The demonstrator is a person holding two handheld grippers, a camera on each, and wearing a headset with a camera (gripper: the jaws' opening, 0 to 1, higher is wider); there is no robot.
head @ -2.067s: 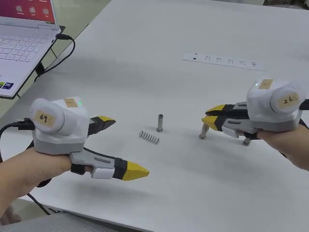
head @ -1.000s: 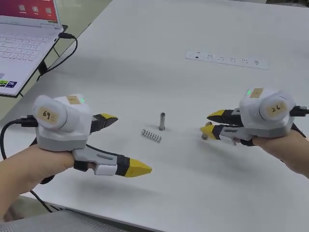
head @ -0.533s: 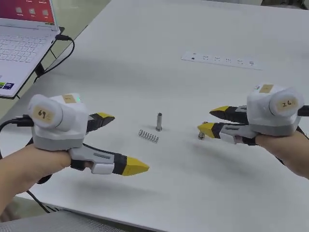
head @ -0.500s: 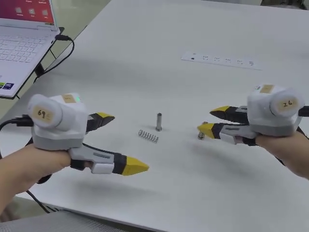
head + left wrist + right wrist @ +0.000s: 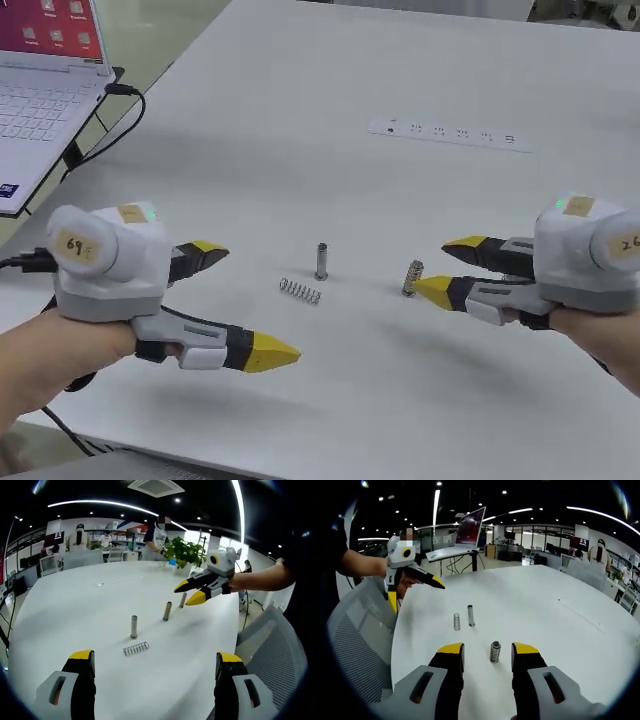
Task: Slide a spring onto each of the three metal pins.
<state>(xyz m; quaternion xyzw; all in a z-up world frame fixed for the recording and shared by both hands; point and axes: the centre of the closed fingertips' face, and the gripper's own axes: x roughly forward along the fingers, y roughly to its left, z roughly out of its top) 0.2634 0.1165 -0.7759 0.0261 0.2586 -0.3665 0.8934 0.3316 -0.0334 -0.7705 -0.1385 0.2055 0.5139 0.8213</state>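
A bare metal pin (image 5: 322, 261) stands upright mid-table, with a loose spring (image 5: 299, 290) lying just in front of it. To their right stands a pin wearing a spring (image 5: 411, 278). My right gripper (image 5: 442, 267) is open, its tips just right of that sprung pin and apart from it. The right gripper view has the sprung pin (image 5: 495, 651) just ahead of the gap of the right gripper (image 5: 488, 649). My left gripper (image 5: 243, 300) is wide open and empty, left of the loose spring (image 5: 136, 648). A second sprung pin (image 5: 183, 600) stands below the right gripper (image 5: 207, 580).
A white power strip (image 5: 450, 134) lies across the far side of the white table (image 5: 300, 120). An open laptop (image 5: 40, 90) with a black cable sits at the far left edge. People and office chairs stand in the background beyond the table.
My right gripper has drawn back to the right from the sprung pin, which now stands free of its tips, and its jaws have spread wider. The left gripper has stayed put.
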